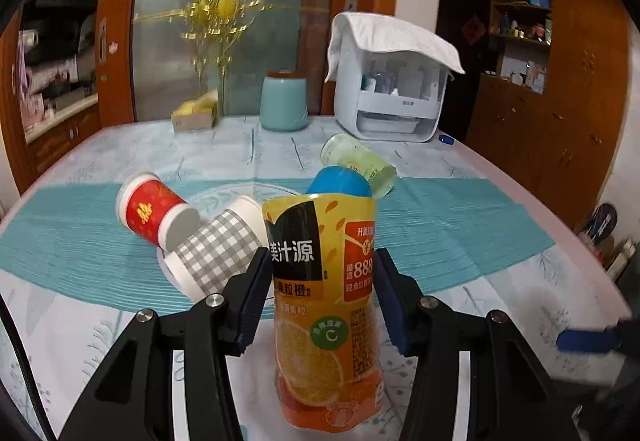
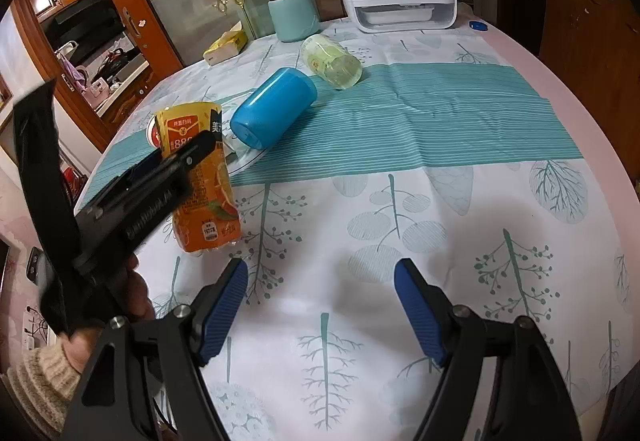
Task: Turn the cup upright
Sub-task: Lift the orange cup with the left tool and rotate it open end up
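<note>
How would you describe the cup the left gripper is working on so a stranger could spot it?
On the teal stripe of the tablecloth, cups lie tipped over. Nearer than those, between the left gripper fingers, stands the orange juice-label cup. It alone is upright, printed yellow-orange with orange slices.

The orange-and-yellow cup [image 1: 325, 305] stood before a grey-checked cup [image 1: 218, 255], a red cup [image 1: 154, 211] and a blue cup [image 1: 340, 183].
</note>
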Motion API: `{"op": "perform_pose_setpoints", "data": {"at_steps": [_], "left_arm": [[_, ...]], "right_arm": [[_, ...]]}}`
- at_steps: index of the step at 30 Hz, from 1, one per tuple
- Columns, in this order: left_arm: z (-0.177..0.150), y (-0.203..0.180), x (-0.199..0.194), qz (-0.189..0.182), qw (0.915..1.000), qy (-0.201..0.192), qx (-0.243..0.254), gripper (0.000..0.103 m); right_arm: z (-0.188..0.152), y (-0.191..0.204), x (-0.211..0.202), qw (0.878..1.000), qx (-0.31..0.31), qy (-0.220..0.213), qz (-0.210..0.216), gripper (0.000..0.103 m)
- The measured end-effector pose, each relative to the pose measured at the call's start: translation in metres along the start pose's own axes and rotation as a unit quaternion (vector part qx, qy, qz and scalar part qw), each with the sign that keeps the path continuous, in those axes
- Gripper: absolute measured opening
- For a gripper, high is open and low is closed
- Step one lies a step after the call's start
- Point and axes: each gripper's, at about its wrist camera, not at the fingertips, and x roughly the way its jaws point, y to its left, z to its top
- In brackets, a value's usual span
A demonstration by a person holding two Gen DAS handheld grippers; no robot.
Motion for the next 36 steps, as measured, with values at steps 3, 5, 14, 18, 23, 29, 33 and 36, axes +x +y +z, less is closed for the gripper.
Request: {"op": "perform_pose_setpoints", "data": {"at_steps": [3, 5, 14, 18, 23, 29, 33, 36], "left_arm": [[-0.007, -0.002, -0.009, -0.008, 0.9999, -0.004, 0.013, 0.050], [-0.012, -0.002, -0.015, -0.017, 0.9998, -0.003, 0.011, 0.050], [0.002, 0.003, -0.041, -0.055, 0.9984, -0.012, -0.005, 0.053], [0.003, 0.006, -0.039, -0.064, 0.9978, -0.004, -0.017, 0.054], [0.003, 0.009, -0.040, -0.088, 0.9953, 0.009, -0.038, 0.054], [-0.001, 0.008, -0.044, -0.098, 0.9943, 0.019, -0.039, 0.054], [-0.004, 0.002, -0.048, -0.080, 0.9967, 0.010, -0.012, 0.054], [-0.009, -0.002, -0.046, -0.072, 0.9974, 0.013, 0.001, 0.054]], "right_arm": [[-0.001, 0.001, 0.001, 1.000, -0.002, 0.003, 0.000, 0.076], [-0.001, 0.001, 0.001, 1.000, -0.003, 0.004, 0.003, 0.076], [0.001, 0.008, 0.008, 0.999, -0.006, 0.019, 0.031, 0.076], [-0.002, 0.020, 0.010, 0.997, -0.024, 0.027, 0.066, 0.076], [-0.004, 0.036, 0.022, 0.996, -0.051, 0.036, 0.067, 0.076], [0.000, 0.035, 0.033, 0.997, -0.043, 0.038, 0.053, 0.076], [0.002, 0.036, 0.039, 0.997, -0.043, 0.034, 0.047, 0.076], [0.002, 0.037, 0.044, 0.997, -0.046, 0.036, 0.043, 0.076]]}}
